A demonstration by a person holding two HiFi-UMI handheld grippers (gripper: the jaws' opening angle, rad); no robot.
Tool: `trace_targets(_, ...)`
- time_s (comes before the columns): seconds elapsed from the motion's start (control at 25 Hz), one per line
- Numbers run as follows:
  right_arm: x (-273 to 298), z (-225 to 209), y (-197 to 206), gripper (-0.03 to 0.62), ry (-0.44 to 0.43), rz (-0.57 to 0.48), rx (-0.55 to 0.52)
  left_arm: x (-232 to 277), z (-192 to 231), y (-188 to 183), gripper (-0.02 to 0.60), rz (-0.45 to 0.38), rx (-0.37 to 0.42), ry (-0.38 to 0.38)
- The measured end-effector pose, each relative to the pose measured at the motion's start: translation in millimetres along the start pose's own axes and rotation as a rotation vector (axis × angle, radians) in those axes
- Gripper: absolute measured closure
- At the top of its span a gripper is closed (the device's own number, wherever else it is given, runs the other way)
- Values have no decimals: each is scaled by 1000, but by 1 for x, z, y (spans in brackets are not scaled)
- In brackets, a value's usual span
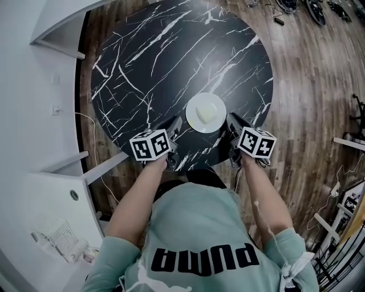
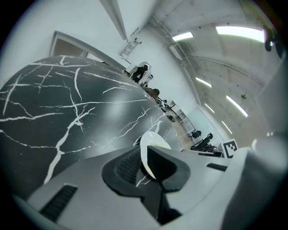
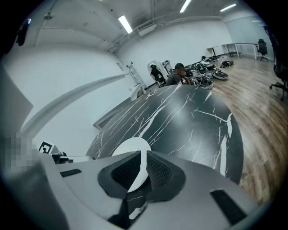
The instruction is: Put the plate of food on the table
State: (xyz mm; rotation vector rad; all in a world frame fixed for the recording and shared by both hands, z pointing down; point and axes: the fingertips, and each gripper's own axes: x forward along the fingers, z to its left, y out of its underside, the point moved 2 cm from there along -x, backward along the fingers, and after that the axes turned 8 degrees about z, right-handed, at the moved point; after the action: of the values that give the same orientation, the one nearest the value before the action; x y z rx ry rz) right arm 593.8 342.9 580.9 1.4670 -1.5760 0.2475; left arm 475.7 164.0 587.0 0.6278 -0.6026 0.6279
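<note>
A white plate (image 1: 206, 113) with a pale piece of food on it is over the near edge of the round black marble table (image 1: 171, 57). Whether it rests on the top I cannot tell. My left gripper (image 1: 174, 126) is at the plate's left rim and my right gripper (image 1: 232, 122) at its right rim. In the left gripper view the plate (image 2: 153, 139) has its rim wedged between the jaws of the left gripper (image 2: 145, 152). The right gripper view shows the plate (image 3: 128, 148) the same way, its edge pinched by the right gripper (image 3: 143, 168).
White counters (image 1: 45, 188) stand close on the left of the table. Wooden floor (image 1: 319, 85) lies to the right, with gear (image 1: 296, 7) scattered at the far side. A person (image 3: 179, 72) sits beyond the table's far edge.
</note>
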Motion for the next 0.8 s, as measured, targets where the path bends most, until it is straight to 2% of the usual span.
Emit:
trace_targets(0.12,-15,20,9,551,-12,-17,-78,-29,-11,4,573,-49,61,0)
trace_targets(0.36,-53,66,39,577,-25,-83,-212,-85,-54,25,575,-135,255,40)
trace_targets(0.6,-95,115,76,583,-28,-168,-284,-140,-95,67,575,-205,428,74)
trace_targets(0.8,-136,164,112,585,-8,-250,-390,-201,-118,109,575,-293,531,68)
